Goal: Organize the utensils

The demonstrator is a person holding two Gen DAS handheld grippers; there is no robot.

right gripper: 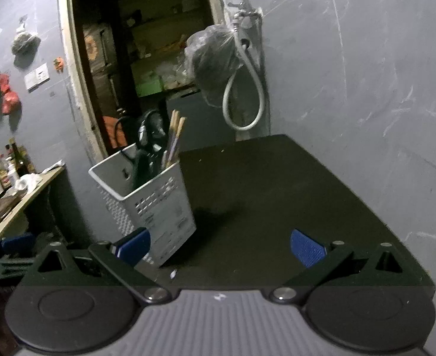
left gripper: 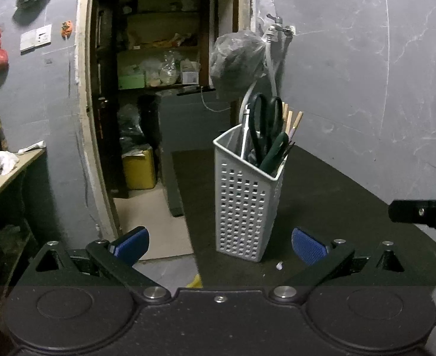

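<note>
A: Table [left gripper: 336, 201] first. Dark matte top, set against the grey wall [left gripper: 366, 74]; its far left corner sits by the open doorway [left gripper: 158, 89] into a storeroom with shelves.

B: Same table in the right wrist view [right gripper: 277, 192]. Most of the top bare. What stands on it?

A: Utensil holder [left gripper: 247, 201], pale grey plastic, perforated walls, upright. It stands near the table's left edge, towards the near side. In the right wrist view the holder [right gripper: 155, 207] is blurred, but it sits at that same left edge.

B: Contents?

A: Scissors [left gripper: 265, 124], black loop handles up, blades down inside. Beside them a dark green handle [left gripper: 274, 154] leaning on the rim, and several chopsticks [left gripper: 292, 121], pale wood ends sticking up at the holder's far corner. A thin white-metal piece stands at the left of the scissors; cannot tell what it is.

B: Grippers?

A: Left gripper [left gripper: 220, 244] spread wide, blue pads well apart, nothing between them; the holder stands just ahead of the gap. Right gripper [right gripper: 220, 246] likewise spread wide and empty, the holder ahead of its left finger [right gripper: 133, 244].

B: Smaller things?

A: A tiny white scrap [left gripper: 279, 265] on the table just beside the holder's base, at the near edge.
</note>
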